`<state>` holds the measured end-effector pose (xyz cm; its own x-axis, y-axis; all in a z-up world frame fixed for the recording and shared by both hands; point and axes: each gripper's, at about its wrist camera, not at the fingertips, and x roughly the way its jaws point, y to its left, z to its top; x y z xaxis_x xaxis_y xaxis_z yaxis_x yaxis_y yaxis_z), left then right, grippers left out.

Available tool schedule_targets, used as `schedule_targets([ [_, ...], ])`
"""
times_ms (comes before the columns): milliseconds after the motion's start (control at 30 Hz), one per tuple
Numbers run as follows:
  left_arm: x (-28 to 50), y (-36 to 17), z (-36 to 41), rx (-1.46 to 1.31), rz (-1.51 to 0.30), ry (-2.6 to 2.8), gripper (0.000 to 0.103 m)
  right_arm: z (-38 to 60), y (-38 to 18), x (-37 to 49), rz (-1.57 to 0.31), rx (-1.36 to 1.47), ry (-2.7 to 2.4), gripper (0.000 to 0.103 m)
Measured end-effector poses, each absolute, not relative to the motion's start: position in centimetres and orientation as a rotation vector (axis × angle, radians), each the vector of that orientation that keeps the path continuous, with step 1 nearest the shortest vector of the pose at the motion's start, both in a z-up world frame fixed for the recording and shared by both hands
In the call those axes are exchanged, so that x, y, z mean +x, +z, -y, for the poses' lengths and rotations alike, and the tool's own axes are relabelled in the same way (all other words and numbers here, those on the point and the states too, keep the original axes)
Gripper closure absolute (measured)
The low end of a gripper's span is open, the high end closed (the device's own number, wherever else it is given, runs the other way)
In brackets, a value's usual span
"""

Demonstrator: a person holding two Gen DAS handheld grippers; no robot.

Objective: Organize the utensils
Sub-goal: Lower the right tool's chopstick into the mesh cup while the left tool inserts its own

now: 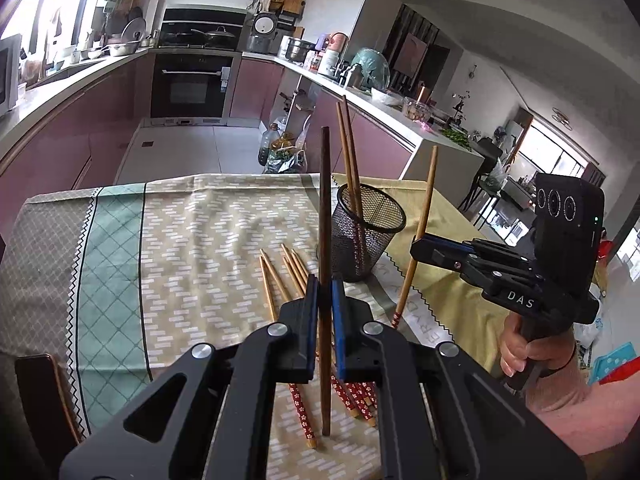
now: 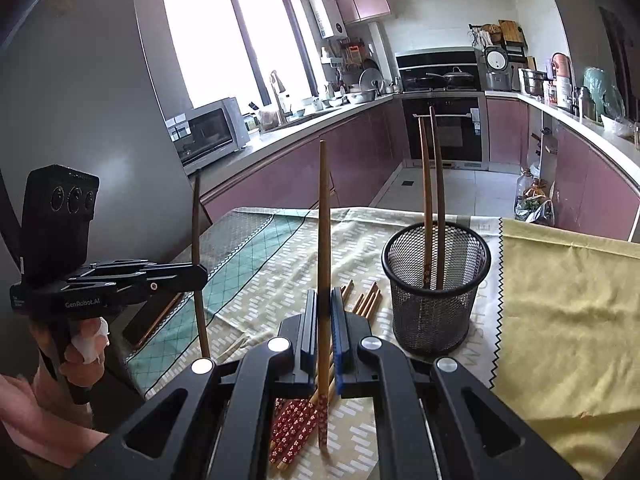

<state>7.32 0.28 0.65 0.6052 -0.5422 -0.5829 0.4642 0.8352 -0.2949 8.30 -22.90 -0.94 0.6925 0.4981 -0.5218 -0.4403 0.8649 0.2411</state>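
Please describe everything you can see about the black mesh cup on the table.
The black mesh cup is a round holder of fine wire mesh, as it looks, with a solid rim and an open top. It stands upright on the patterned tablecloth, near the yellow cloth. Two chopsticks stand inside it, leaning on the rim, their ends above the top. More chopsticks lie on the tablecloth beside it. No hand-held gripper touches it.

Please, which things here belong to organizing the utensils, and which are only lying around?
Belong to the job:
- dark chopstick in left gripper
- light chopstick in right gripper
- mesh cup
- loose chopsticks on tablecloth

Lying about:
- microwave
- rice cooker
- yellow cloth
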Motion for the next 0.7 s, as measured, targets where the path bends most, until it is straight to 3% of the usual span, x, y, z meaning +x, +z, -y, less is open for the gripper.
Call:
schedule_targets([
  [700,8.6,8.1,3.0,-0.133,-0.516,-0.667,0.096,26.0,6.0,8.8,-0.43,0.06,0.482,0.097],
])
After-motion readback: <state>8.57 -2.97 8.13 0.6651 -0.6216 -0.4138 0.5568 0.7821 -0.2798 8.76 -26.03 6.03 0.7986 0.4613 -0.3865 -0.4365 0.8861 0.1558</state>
